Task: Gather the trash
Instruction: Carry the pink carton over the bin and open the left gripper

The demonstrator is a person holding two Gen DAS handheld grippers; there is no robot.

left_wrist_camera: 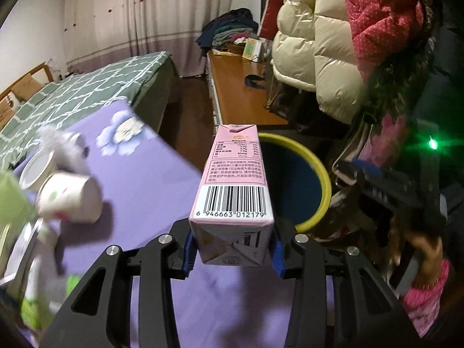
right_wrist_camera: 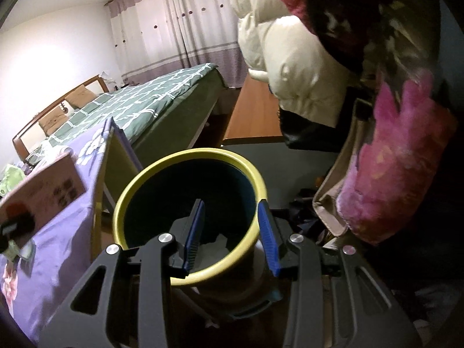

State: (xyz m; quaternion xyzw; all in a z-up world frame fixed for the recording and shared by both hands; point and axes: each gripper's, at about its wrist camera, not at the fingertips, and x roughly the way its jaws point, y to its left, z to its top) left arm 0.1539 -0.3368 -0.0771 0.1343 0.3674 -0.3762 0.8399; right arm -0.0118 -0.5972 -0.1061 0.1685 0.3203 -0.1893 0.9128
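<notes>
Now: left gripper (left_wrist_camera: 232,249) fingers pinching one pink carton (left_wrist_camera: 232,185); right gripper (right_wrist_camera: 232,232) fingers spread over one bin (right_wrist_camera: 150,174).

Our left tool (left_wrist_camera: 232,249) is clamped on the pink carton (left_wrist_camera: 232,185) (blue pads against both sides), while our right tool (right_wrist_camera: 232,232) hangs spread apart.

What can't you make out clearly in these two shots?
- Left wrist view: the trash on the purple table is motion-blurred, except for a paper cup.
- Right wrist view: the bin bottom is dark; something white there is unidentifiable.
- Pink carton: nutrition text too small.
</notes>
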